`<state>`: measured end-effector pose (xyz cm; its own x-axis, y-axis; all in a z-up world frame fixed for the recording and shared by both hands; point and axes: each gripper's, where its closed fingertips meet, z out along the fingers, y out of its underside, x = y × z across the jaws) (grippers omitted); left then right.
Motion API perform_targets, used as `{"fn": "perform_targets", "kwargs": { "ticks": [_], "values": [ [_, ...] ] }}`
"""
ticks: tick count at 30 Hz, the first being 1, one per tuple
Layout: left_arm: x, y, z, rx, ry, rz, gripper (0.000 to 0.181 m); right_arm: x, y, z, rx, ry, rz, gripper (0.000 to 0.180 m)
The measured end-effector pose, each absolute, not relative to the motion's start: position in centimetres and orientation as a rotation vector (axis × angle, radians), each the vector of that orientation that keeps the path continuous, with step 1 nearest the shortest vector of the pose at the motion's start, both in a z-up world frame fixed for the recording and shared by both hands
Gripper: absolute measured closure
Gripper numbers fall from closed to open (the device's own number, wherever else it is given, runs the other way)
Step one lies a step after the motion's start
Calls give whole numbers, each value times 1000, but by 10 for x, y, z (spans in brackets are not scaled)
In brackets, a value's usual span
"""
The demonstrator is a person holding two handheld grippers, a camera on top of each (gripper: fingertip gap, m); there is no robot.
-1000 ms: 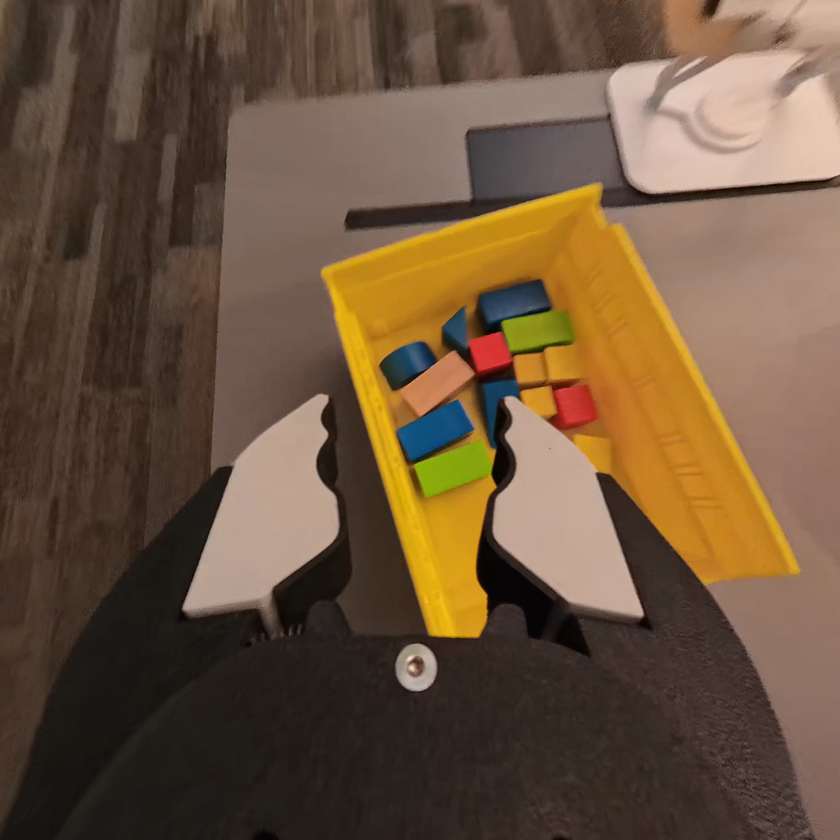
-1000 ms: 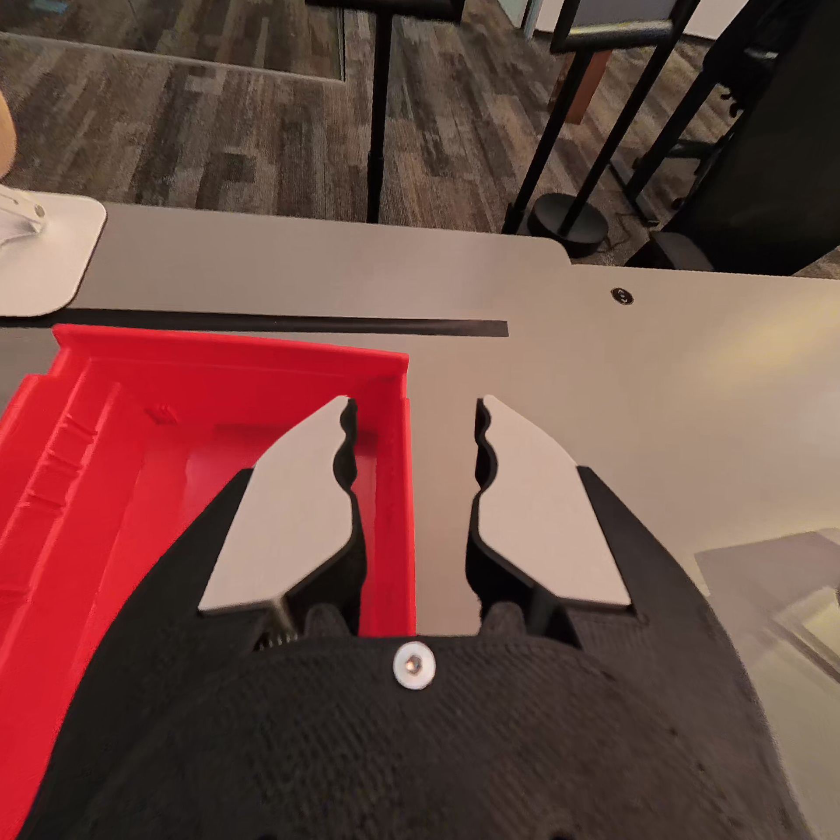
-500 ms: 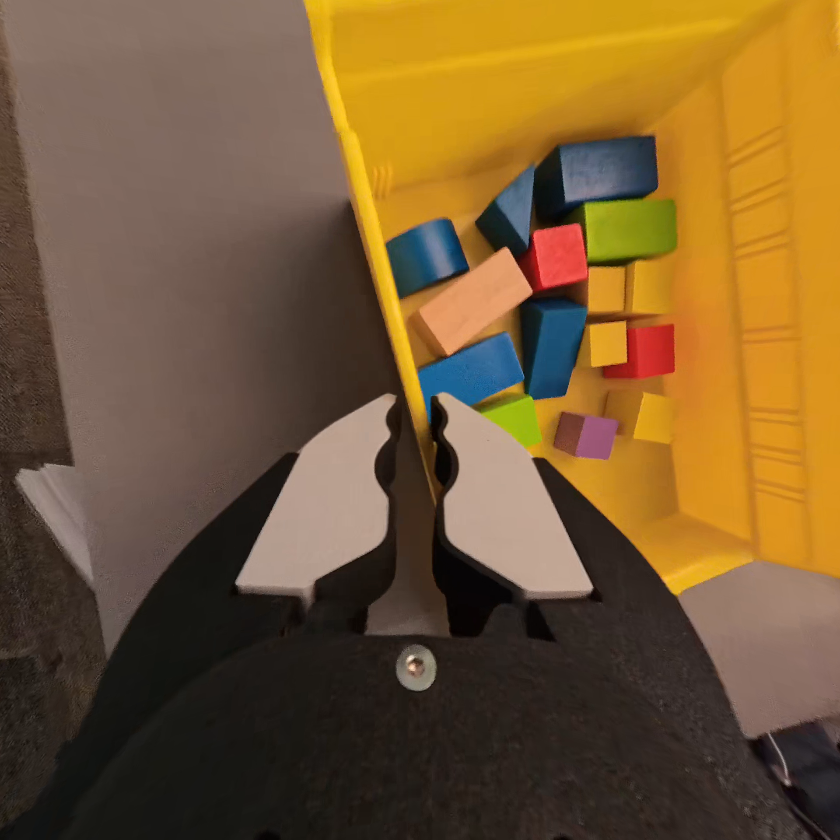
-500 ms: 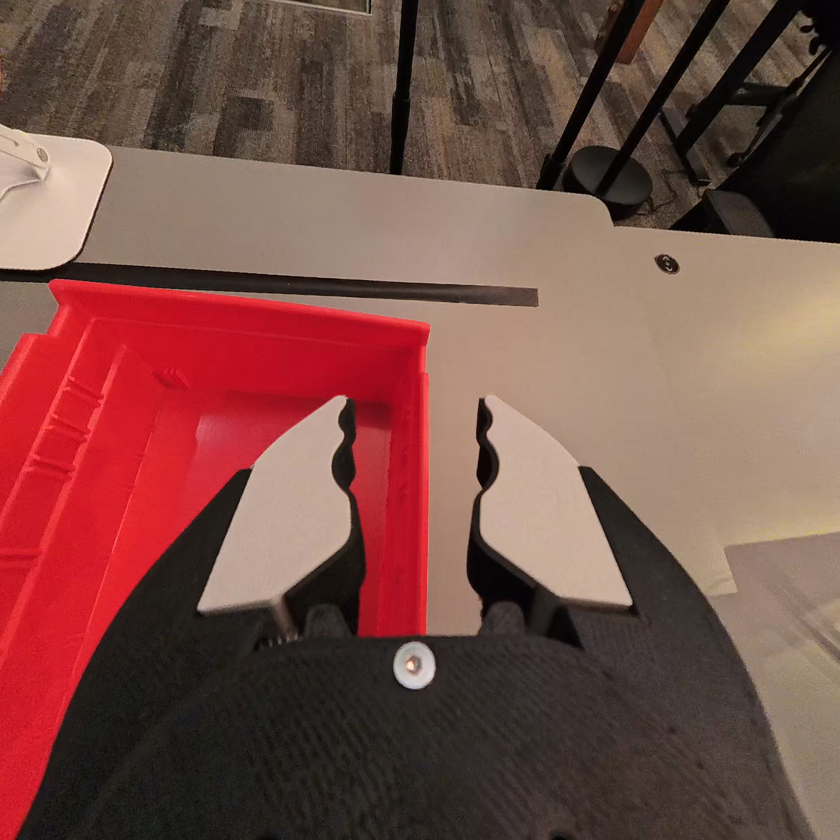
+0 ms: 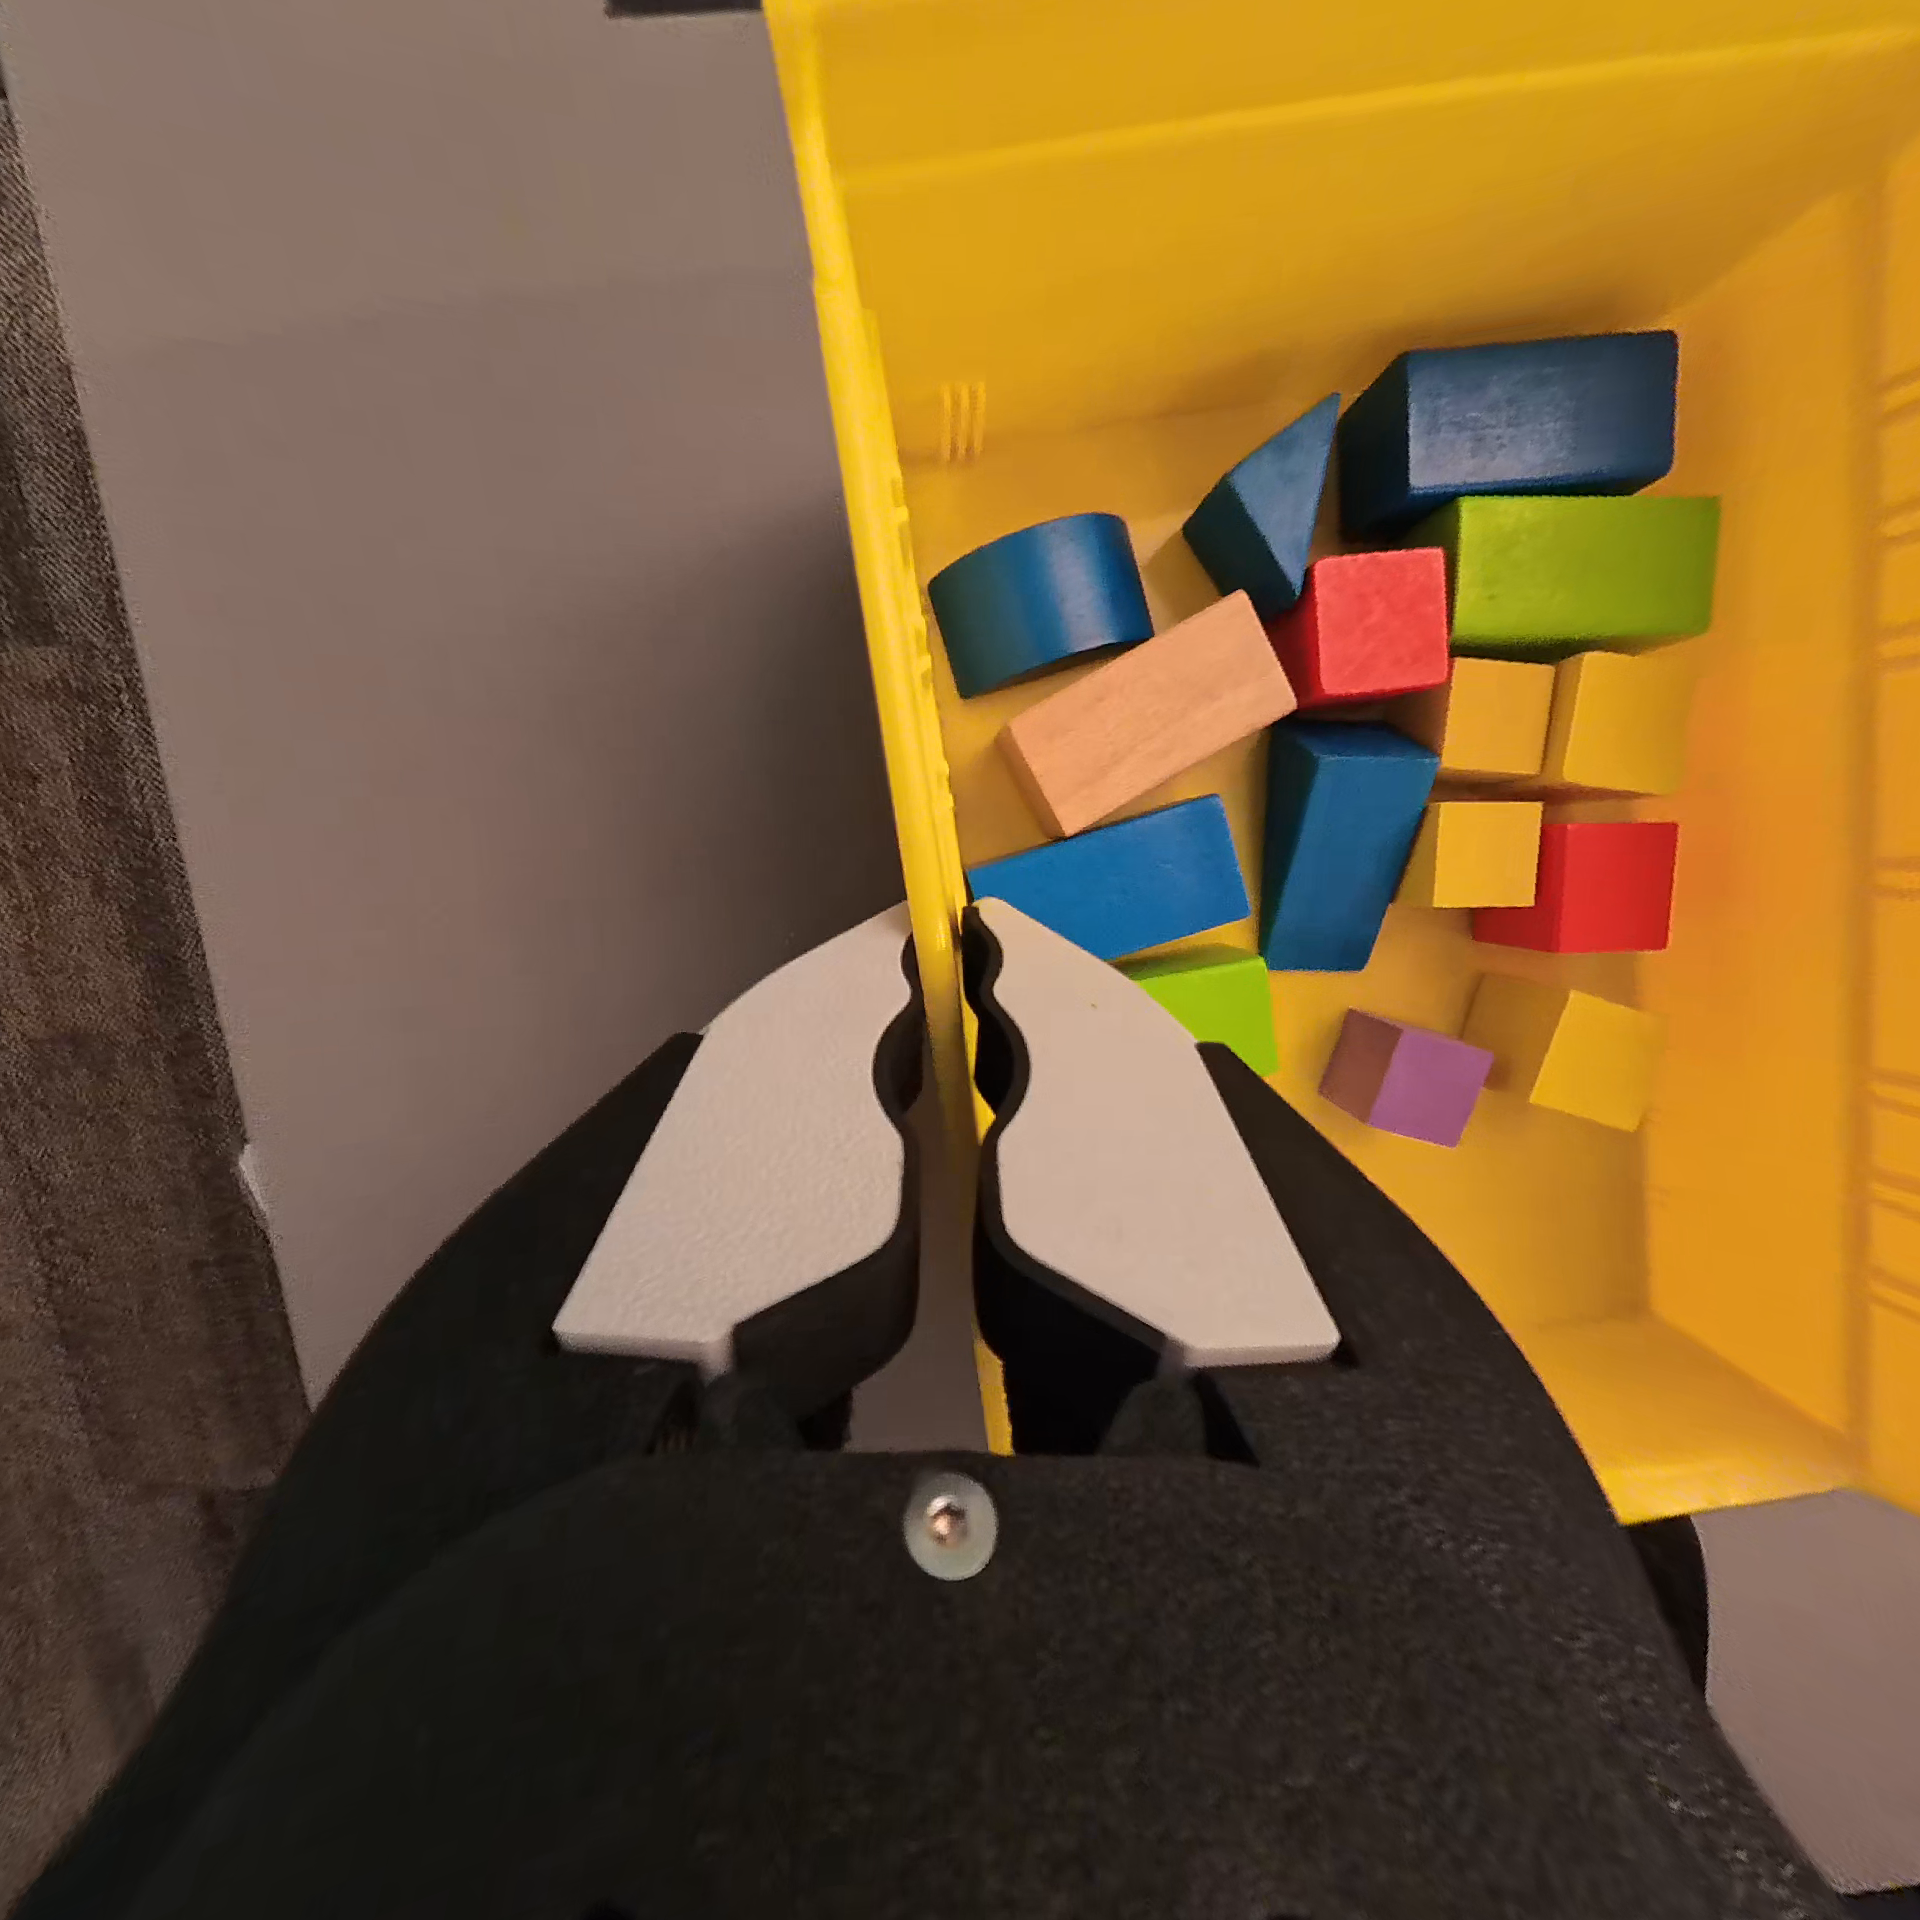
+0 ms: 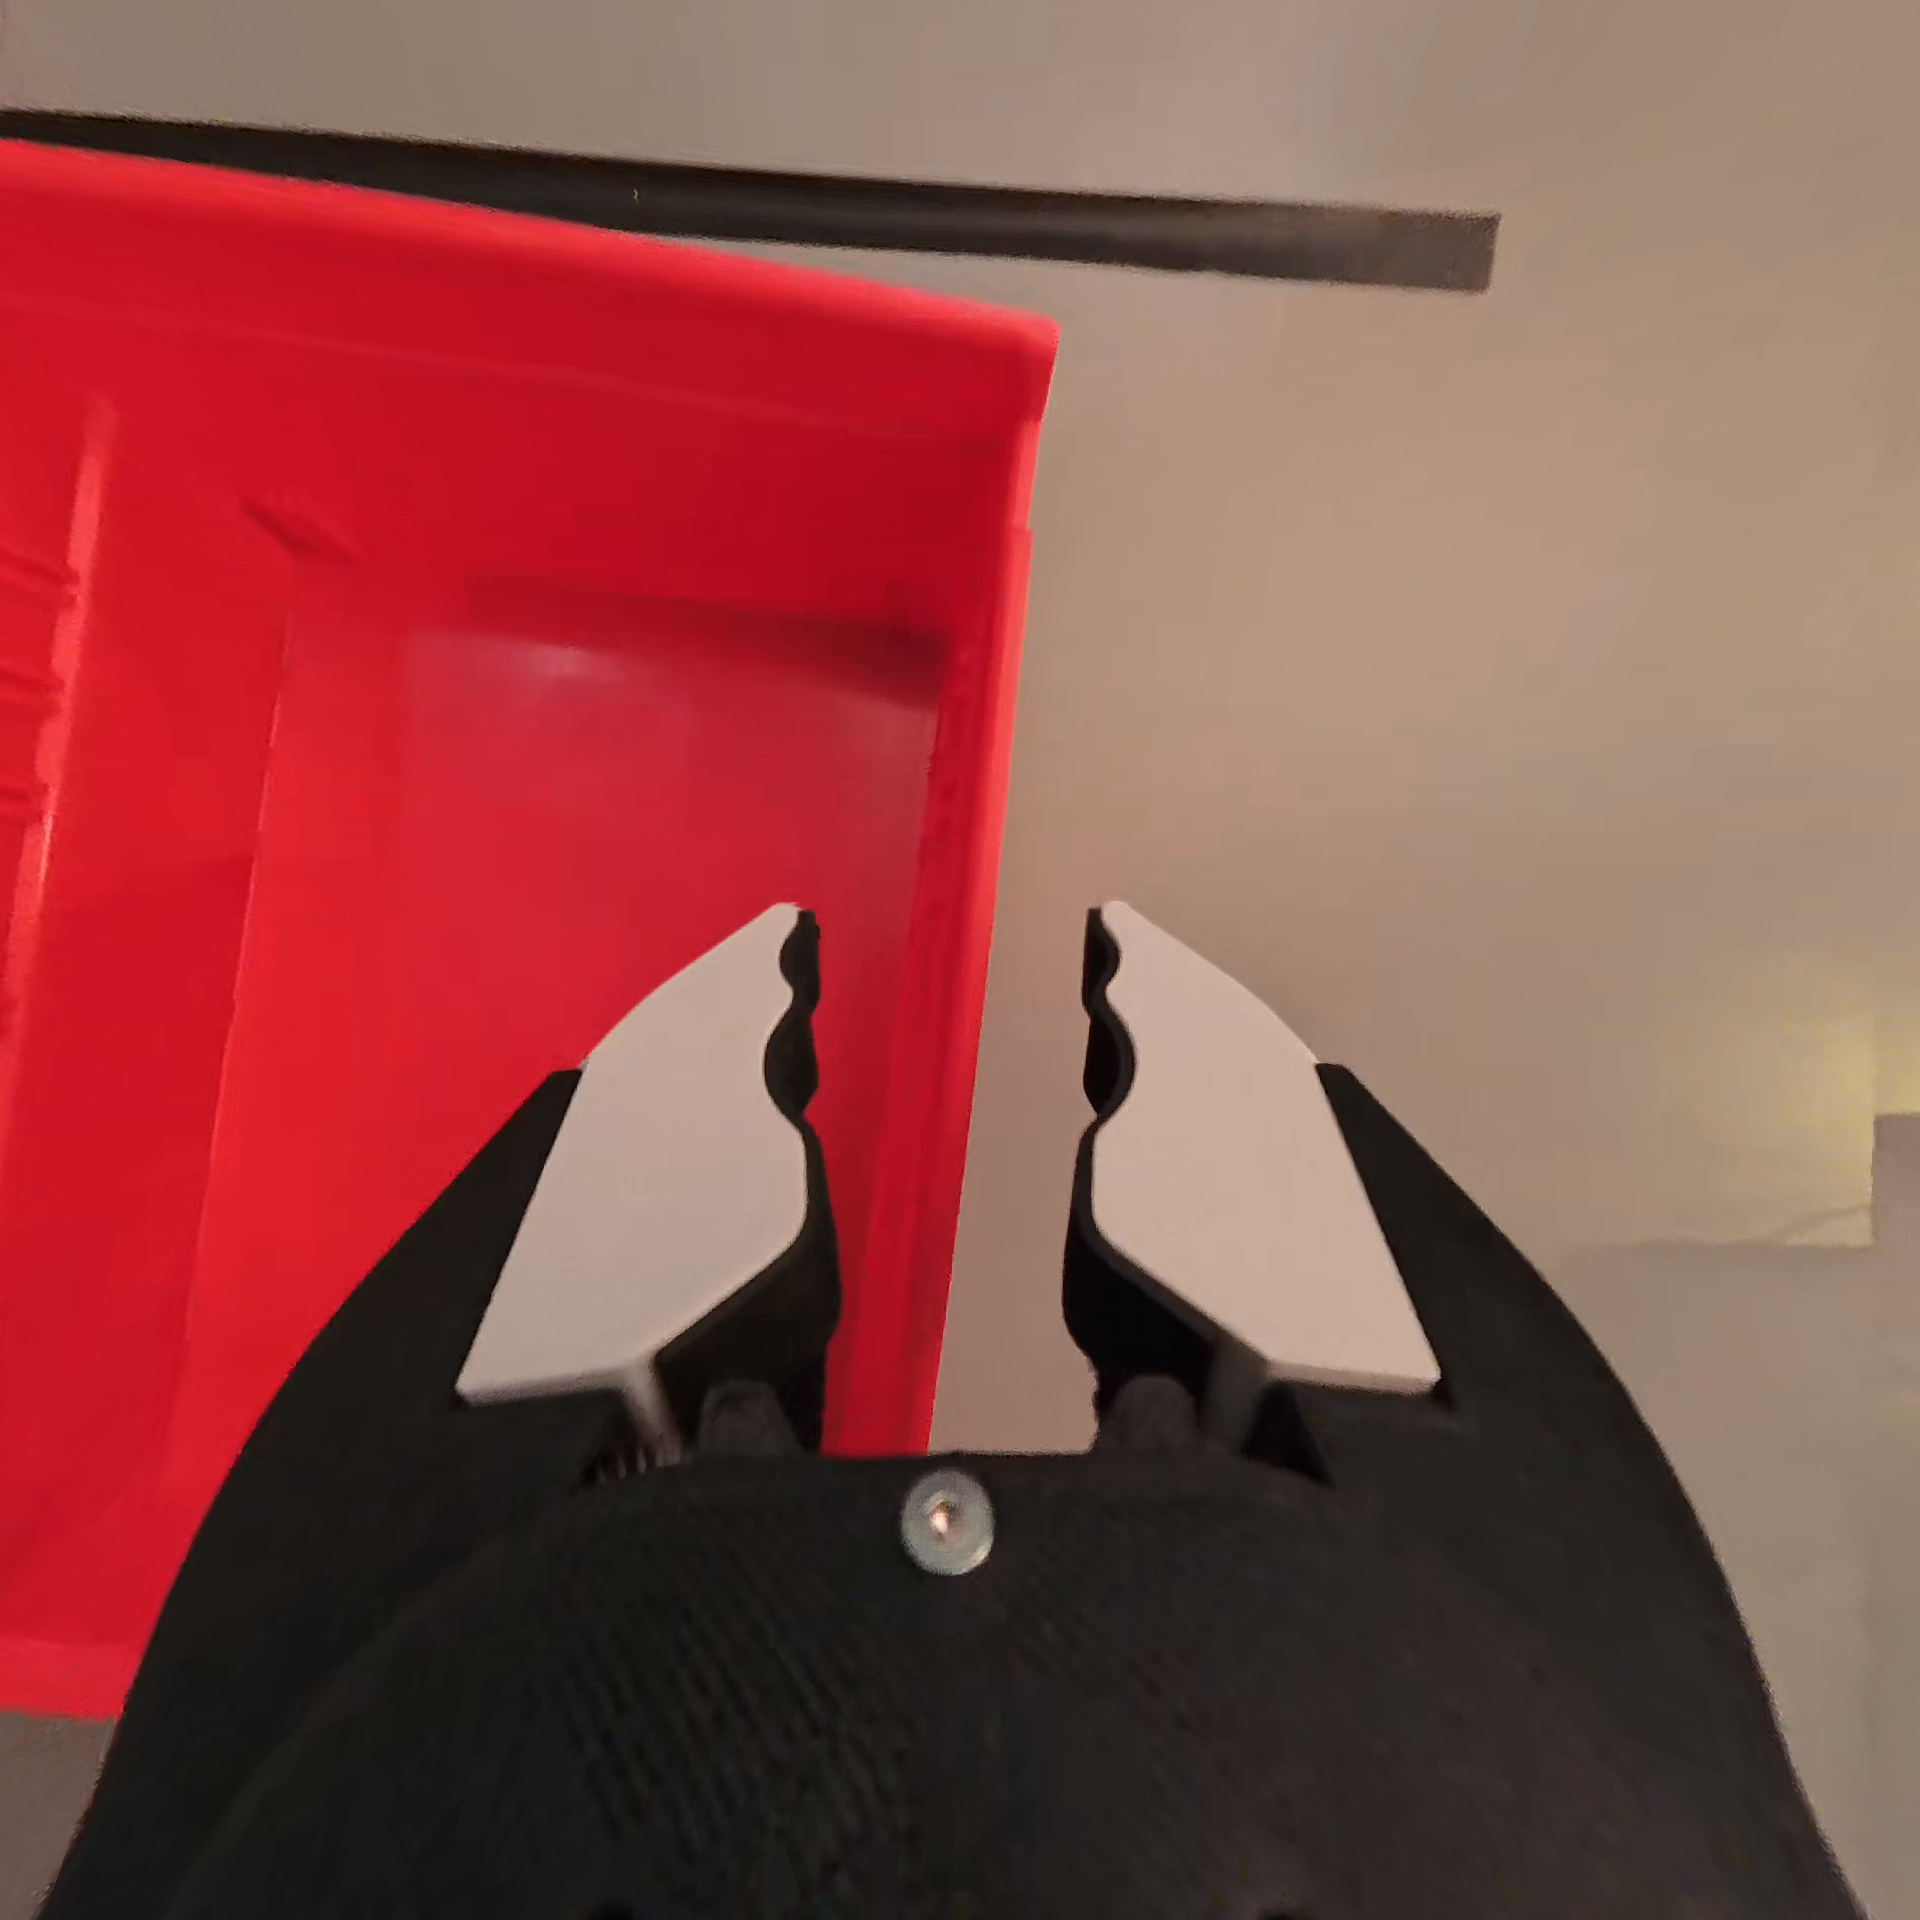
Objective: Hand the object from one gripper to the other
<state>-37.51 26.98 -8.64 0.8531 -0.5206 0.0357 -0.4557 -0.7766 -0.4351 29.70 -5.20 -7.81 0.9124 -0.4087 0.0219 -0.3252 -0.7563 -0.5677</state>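
On the grey tabletop (image 5: 468,520), the left claw (image 5: 940,925) is clenched on the side wall of the yellow bin (image 5: 883,582) holding coloured blocks (image 5: 1361,623), while the right claw (image 6: 951,925), released, straddles the red bin's (image 6: 977,831) wall.

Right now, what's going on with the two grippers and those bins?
The left gripper is shut on the side wall of the yellow bin, which holds a pile of coloured wooden blocks. The right gripper is open, straddling the side wall of the red bin without gripping it; no blocks show inside the red bin. Both bins sit on a grey table. No block is held yet.
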Motion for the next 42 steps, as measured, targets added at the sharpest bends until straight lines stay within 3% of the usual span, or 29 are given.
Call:
{"fn": "perform_targets", "kwargs": {
  "ticks": [7,10,15,26,31,42],
  "values": [
    [-372,270,-87,-2603,715,-243,177,280,-61,-103,-2641,568,-51,143],
    [-371,269,-87,-2604,719,-239,177,285,-70,-110,-2697,577,-98,171],
    [-370,267,-87,-2617,721,-205,177,285,-69,-115,-2692,577,-6,175],
    [-361,266,-87,-2605,740,-230,177,291,-68,-115,-2662,596,8,175],
    [-357,266,-81,-2578,732,-310,164,297,-66,-102,-2637,569,-109,167],
    [-328,281,-6,-2165,741,-359,149,295,-52,-69,-2555,465,-338,151]
  ]
}}
